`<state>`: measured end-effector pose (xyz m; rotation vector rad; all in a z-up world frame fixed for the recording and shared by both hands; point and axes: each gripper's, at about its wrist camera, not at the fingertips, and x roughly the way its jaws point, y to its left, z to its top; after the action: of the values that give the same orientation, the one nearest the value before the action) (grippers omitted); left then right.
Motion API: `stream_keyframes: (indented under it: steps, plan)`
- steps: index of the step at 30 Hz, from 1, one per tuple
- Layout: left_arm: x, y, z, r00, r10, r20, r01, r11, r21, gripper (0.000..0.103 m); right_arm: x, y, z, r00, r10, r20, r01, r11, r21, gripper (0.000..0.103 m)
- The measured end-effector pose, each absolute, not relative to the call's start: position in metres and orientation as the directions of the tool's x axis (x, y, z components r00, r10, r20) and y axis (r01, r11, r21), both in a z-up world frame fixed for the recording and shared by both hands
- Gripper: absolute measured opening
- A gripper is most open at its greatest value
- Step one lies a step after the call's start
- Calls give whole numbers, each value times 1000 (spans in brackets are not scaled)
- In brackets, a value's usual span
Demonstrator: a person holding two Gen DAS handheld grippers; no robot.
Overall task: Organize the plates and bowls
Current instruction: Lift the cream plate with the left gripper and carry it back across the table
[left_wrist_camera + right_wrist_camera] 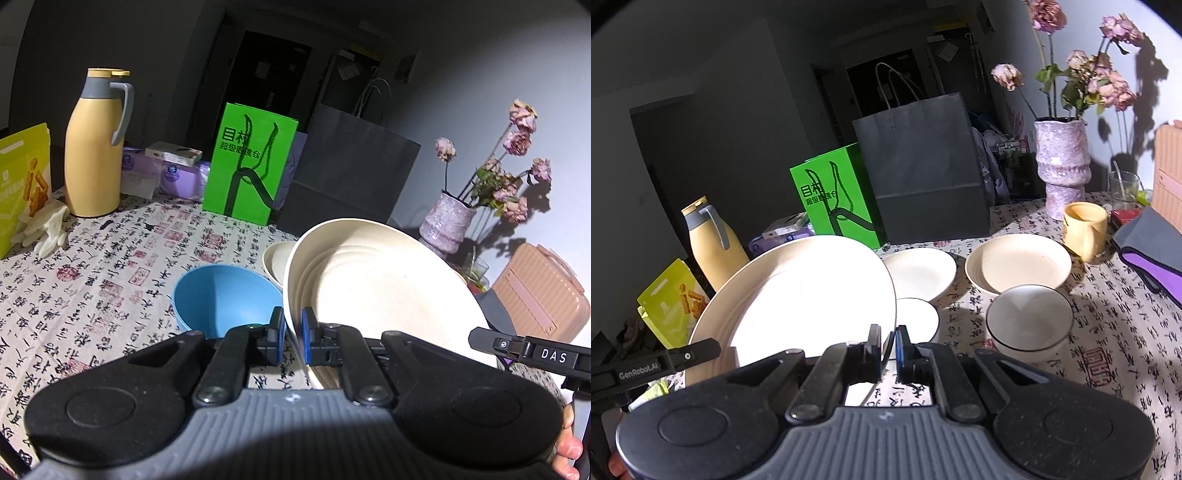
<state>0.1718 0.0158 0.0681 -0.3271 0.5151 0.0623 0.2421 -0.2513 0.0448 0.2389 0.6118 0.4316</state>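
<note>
Both grippers hold one large cream plate, tilted and lifted above the table. My left gripper (293, 334) is shut on the plate's left rim (376, 291). My right gripper (888, 347) is shut on its right rim (798, 299). A blue bowl (225, 295) sits just left of the plate, a cream plate (273, 258) behind it. In the right wrist view a cream plate (921, 271), a small white dish (918, 319), a cream bowl (1019, 264) and a grey black-rimmed bowl (1028, 317) stand on the table.
A yellow jug (96, 147), snack bag (22, 184) and glove (46, 229) stand at left. A green bag (251, 162) and black bag (923, 170) stand behind. A vase of flowers (1062, 162), yellow mug (1086, 229), glass (1123, 190) and purple-grey pouch (1152, 243) are at right.
</note>
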Motion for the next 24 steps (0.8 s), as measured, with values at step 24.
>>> stream_keyframes:
  steps: [24]
  plan:
    - [158,-18,31,831,-94,-548,-48,970,-239,10,204,-289,-7,751,412,-516,-234,897,375,7]
